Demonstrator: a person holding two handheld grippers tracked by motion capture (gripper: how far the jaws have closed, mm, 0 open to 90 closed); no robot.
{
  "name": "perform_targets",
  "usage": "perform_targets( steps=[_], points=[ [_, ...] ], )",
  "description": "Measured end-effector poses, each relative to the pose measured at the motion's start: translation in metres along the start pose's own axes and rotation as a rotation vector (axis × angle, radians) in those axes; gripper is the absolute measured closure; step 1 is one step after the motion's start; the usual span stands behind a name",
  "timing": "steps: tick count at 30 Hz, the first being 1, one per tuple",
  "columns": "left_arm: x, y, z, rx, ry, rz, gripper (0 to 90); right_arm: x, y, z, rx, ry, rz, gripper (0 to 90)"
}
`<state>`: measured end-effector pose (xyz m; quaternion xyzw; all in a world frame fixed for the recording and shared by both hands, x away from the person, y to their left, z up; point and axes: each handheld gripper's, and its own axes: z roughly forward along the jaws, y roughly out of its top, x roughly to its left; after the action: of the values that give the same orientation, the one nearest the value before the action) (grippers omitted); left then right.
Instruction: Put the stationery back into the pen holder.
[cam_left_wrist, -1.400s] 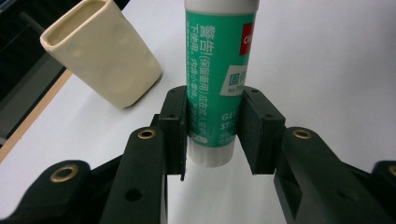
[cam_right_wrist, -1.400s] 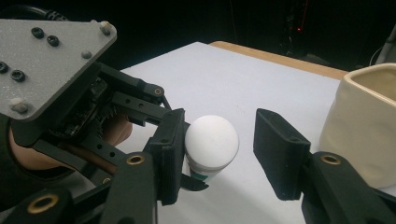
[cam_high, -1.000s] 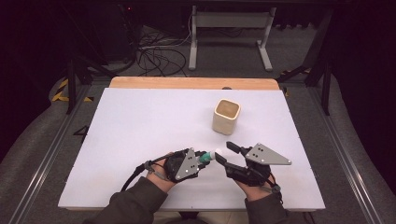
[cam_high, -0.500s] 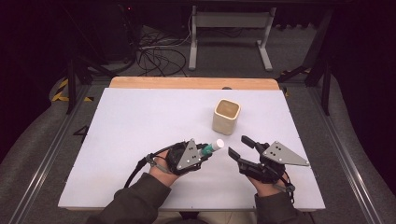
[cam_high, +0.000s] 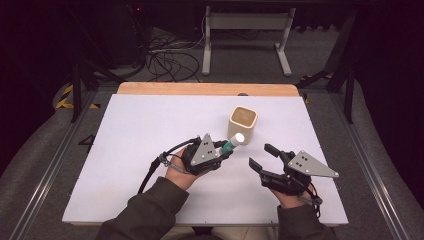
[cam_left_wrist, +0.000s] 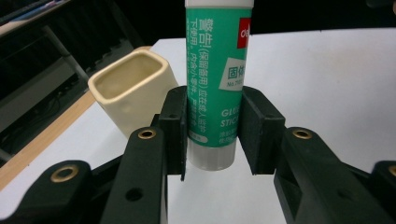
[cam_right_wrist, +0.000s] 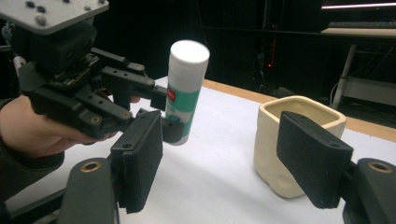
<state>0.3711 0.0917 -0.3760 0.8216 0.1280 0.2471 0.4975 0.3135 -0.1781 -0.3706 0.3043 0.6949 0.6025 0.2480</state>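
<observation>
Over the white table (cam_high: 150, 130), left tool (cam_high: 223, 150) has lifted its clamped glue stick (cam_high: 233, 142); right tool (cam_high: 261, 156), just opening, now empty.

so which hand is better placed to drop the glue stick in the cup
Left. The left tongs already clamp the glue stick, right beside the cream cup. The right tongs stand open and empty, farther off.

Left gripper (cam_high: 222, 148) clamped tight, jaws pointing up and toward table centre, hand (cam_high: 181, 169) wrapped around its body. Right gripper (cam_high: 264, 156) sits beside it, nothing between the jaws, which have just been opening; both forearms enter from the near edge
</observation>
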Motion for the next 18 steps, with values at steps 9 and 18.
perform_targets(
  steps=[9,18],
  points=[
    [0.012,0.008,0.010,-0.047,0.007,-0.066,65.5,-0.006,0.001,-0.005,-0.017,-0.009,-0.006,32.0],
    [0.025,0.012,0.020,-0.150,-0.020,-0.147,65.5,-0.014,0.000,-0.009,-0.018,-0.009,-0.003,30.9]
  ],
)
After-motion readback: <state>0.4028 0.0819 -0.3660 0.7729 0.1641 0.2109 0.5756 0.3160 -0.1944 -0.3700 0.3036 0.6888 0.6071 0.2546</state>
